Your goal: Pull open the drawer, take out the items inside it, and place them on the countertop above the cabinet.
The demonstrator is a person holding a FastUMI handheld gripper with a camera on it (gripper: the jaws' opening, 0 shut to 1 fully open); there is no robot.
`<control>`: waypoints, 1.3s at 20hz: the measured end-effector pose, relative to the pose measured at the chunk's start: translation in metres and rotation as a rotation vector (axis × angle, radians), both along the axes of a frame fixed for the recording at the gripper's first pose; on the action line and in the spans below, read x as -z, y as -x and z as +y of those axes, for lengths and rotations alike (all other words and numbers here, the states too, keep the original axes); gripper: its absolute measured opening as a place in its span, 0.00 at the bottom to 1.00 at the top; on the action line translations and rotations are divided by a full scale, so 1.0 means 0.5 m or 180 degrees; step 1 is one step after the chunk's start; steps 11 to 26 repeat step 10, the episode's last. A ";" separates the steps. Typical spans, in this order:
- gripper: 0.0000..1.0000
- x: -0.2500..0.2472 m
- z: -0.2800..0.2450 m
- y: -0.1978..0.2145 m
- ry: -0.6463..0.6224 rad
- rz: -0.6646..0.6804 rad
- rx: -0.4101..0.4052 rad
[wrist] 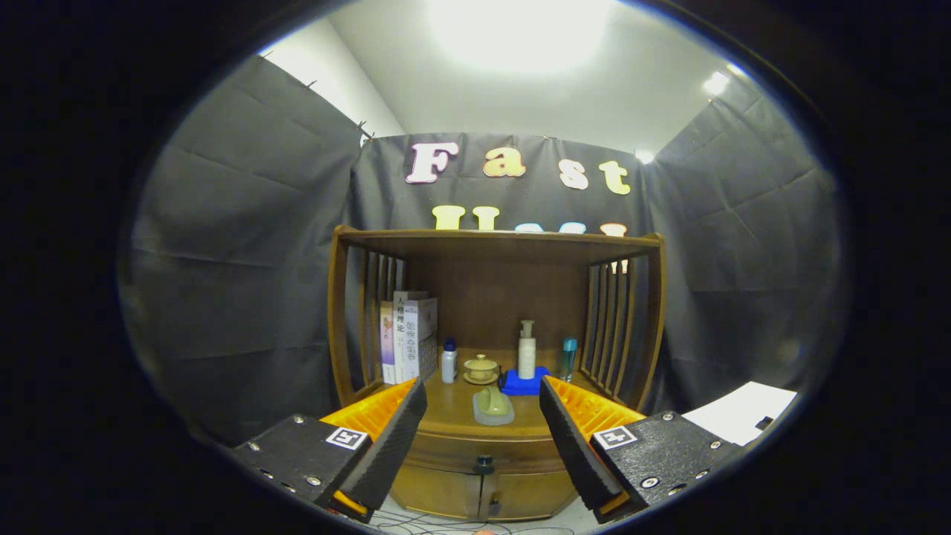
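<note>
- Dark cloth walls surround my brown wooden cabinet (494, 312).
- Its shut curved wooden drawer (483, 449) runs crosswise, dark round knob (484, 465) facing me.
- My black-and-orange gripper (483, 431) is spread wide, holding nothing.

The cabinet (490, 438) is smooth, glossy brown wood; the gripper (483, 435) fingers (390, 446), spread apart, carry matt black textured pads (orange plastic behind).

Wooden cabinet's drawer (483, 444) sits closed, dark knob (484, 466) centred, under the countertop (446, 405) holding a green item (492, 405)
</note>
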State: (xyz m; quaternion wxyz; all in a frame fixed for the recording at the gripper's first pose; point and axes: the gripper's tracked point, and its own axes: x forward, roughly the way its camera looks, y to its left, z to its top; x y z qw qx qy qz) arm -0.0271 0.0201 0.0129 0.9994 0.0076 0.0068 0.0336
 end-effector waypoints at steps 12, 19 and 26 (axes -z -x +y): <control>0.95 -0.039 -0.009 0.042 0.0070 -0.0054 -0.0023; 0.95 -0.039 -0.009 0.042 0.0070 -0.0054 -0.0023; 0.95 -0.039 -0.009 0.042 0.0070 -0.0054 -0.0023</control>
